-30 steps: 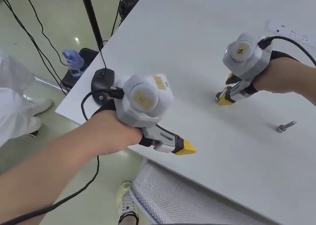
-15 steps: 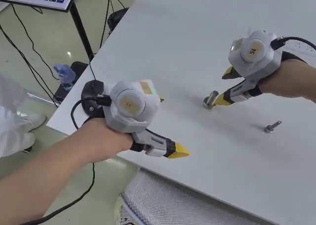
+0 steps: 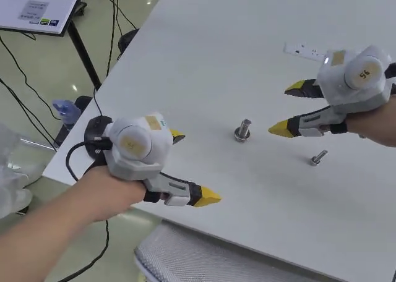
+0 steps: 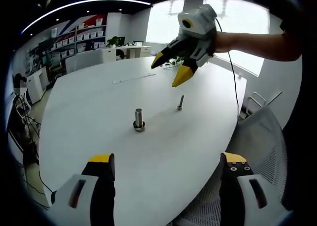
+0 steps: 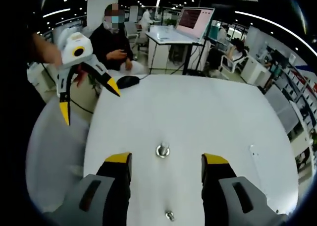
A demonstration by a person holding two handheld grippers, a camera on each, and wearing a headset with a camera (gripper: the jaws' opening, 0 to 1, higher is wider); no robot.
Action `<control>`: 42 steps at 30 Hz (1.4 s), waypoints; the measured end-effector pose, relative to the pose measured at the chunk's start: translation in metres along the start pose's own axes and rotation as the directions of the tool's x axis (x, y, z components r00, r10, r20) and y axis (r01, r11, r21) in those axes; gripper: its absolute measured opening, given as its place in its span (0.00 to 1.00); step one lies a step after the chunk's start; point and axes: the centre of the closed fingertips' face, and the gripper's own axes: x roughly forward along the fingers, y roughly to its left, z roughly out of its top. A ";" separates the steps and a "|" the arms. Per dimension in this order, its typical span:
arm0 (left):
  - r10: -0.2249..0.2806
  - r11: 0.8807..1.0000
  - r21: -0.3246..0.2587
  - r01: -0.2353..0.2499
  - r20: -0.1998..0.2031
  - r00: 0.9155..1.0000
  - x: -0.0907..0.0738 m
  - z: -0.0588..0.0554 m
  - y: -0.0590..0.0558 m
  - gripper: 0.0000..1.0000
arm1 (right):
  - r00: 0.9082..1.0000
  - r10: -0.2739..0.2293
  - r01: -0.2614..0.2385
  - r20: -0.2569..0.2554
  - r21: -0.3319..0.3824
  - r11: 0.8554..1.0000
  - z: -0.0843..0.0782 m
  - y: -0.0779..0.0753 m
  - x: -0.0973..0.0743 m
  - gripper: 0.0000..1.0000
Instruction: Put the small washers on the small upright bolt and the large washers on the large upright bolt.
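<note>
While both grippers hang over the white worktop (image 3: 204, 59), each has its jaws wide apart with nothing between them. Left gripper (image 3: 192, 166) is at the near-left edge of the worktop. Right gripper (image 3: 286, 109) is on the right, tips pointing at the large bolt (image 3: 242, 130). Large bolt stands upright, head down, on the worktop between the two grippers and touches neither. Small bolt (image 3: 318, 158) also stands on its head, near the large one but apart from it, just beside the right gripper's lower jaw in the head view. In the right gripper view the large bolt sits in the gap between that gripper's jaws, on the worktop.
</note>
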 end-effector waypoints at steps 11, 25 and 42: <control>0.016 1.000 -0.012 -0.016 0.049 0.999 0.001 0.021 -0.004 0.89 | 0.978 -0.106 0.079 0.179 0.152 0.985 -0.017 0.009 -0.054 0.64; 0.034 0.999 -0.025 -0.032 0.086 0.996 0.002 0.033 -0.011 0.91 | 0.932 -0.231 0.127 0.279 0.346 0.930 -0.059 0.043 -0.098 0.78; 0.058 0.997 -0.058 -0.053 0.096 0.994 0.001 0.032 -0.016 0.95 | 0.937 -0.275 0.151 0.216 0.458 0.876 -0.114 0.079 -0.095 0.96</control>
